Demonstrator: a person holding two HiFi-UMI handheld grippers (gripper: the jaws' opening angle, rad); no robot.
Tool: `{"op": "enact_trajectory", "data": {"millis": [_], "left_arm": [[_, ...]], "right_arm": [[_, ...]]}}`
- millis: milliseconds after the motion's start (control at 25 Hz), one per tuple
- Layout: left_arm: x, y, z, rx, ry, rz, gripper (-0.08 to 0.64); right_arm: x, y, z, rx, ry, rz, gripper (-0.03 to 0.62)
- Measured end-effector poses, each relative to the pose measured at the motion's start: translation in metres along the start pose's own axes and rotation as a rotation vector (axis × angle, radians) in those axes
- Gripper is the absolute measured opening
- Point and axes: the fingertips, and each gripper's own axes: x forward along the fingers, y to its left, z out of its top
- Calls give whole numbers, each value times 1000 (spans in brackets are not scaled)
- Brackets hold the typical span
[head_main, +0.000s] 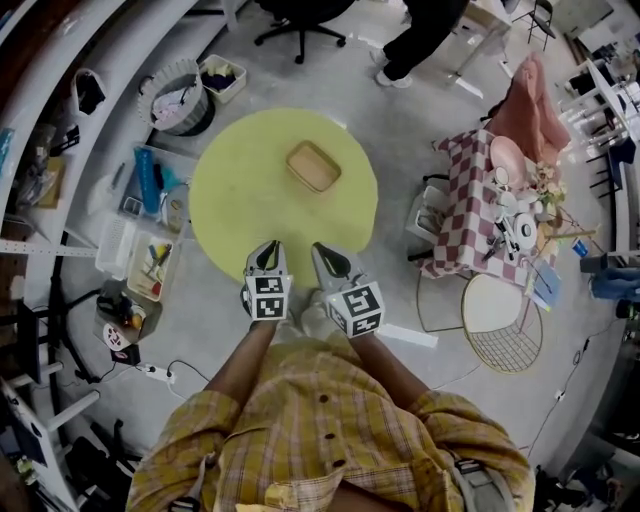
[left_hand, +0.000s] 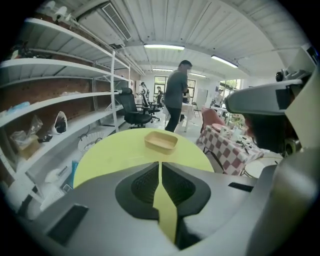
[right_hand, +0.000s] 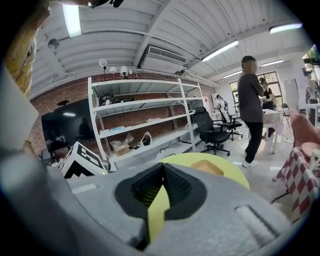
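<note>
Left gripper (head_main: 266, 250): jaws pressed together, nothing between. Right gripper (head_main: 328, 252): likewise shut tip to tip, empty. Hover side by side, close to each other, over the near edge of a round yellow-green table (head_main: 240, 205). Farther on, near the table's middle and well apart from both: shallow tan rectangular tray (head_main: 313, 166). Right of the table, a red-and-white checked tablecloth (head_main: 465, 200); left, white metal shelves (left_hand: 75, 100).
</note>
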Motion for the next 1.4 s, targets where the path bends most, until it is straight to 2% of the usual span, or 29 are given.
{"op": "enact_trajectory", "data": {"millis": [280,520,1400], "left_arm": [[26,-4,-11,-22,41,-11,6],[43,-9,-20,-63,100,-32,41],[104,7,-50,-102,198,-5,46]], "right_arm": [[3,-9,-6,3,20,8,-3],[3,-19,-9,7,35,6,-3],[17,-27,-26,-1,88,35,-3]]}}
